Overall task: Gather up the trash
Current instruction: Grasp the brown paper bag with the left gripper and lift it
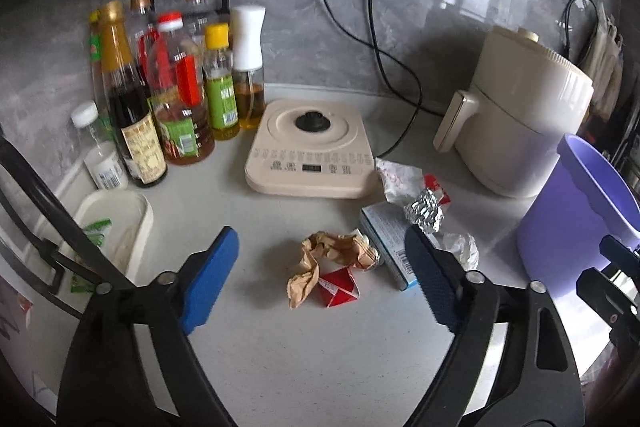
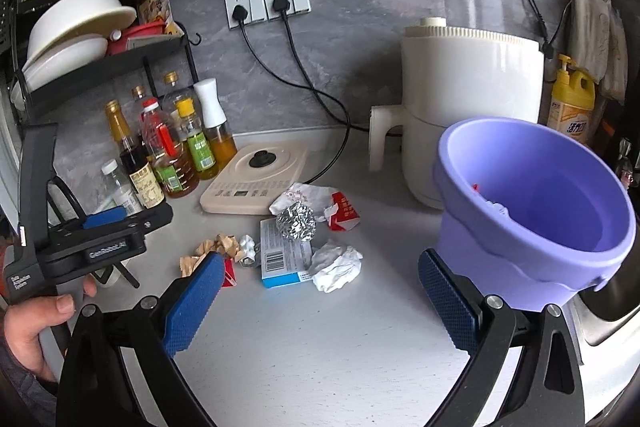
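Both tongs, left gripper (image 1: 322, 279) and right gripper (image 2: 318, 301), gape wide and empty above the counter (image 2: 320, 347), with most trash (image 2: 294, 243) left of the purple bin (image 2: 532, 211), which seemingly holds only a few scraps.

Trash pile (image 1: 360, 247) lies before the cooktop (image 1: 312, 151), bottles (image 1: 168, 99) left, bin (image 1: 576, 223) right.

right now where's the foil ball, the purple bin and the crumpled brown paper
foil ball (image 2: 296, 221), right wrist view, centre of the crinkled ball
purple bin (image 2: 472, 243), right wrist view, outer front wall
crumpled brown paper (image 1: 320, 255), left wrist view, middle of the wad
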`<state>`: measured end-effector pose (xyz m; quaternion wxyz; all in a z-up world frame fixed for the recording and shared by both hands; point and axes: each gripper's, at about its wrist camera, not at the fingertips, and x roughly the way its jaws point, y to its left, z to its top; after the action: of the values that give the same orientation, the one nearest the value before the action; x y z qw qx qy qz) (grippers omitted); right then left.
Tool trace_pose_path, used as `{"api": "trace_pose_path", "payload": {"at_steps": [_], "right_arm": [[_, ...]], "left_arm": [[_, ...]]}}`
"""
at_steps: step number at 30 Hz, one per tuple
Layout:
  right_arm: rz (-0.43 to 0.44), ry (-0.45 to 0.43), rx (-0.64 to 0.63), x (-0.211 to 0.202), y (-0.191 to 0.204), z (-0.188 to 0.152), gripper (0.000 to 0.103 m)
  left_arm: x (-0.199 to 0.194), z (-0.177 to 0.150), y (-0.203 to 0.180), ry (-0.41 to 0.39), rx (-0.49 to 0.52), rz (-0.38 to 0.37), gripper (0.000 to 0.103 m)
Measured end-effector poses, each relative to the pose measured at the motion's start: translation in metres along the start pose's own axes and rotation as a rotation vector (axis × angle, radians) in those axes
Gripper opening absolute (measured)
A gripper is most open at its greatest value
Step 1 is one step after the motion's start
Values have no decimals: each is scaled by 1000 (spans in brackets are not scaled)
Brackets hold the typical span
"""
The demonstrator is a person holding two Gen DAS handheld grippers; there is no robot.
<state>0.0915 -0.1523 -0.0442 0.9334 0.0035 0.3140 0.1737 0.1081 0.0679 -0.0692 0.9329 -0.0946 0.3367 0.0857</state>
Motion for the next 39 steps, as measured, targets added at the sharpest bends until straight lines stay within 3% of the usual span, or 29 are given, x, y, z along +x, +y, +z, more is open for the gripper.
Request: {"api": "trace_pose_path", "payload": {"at_steps": [15, 22, 24, 26, 39], "right_arm": [[-29, 93, 18, 33, -6, -18, 94], [-25, 125, 23, 44, -6, -27, 94], [-20, 132, 25, 47, -5, -28, 94], [-11, 135, 21, 50, -3, -28, 93], [19, 147, 15, 79, 0, -19, 75]], "left_arm": [[62, -24, 13, 126, -28, 9, 68], [84, -26, 19, 156, -48, 21, 56], [90, -28, 20, 180, -46, 18, 46], [95, -29, 23, 207, -61, 9, 20], [79, -4, 20, 122, -71, 49, 18]]}}
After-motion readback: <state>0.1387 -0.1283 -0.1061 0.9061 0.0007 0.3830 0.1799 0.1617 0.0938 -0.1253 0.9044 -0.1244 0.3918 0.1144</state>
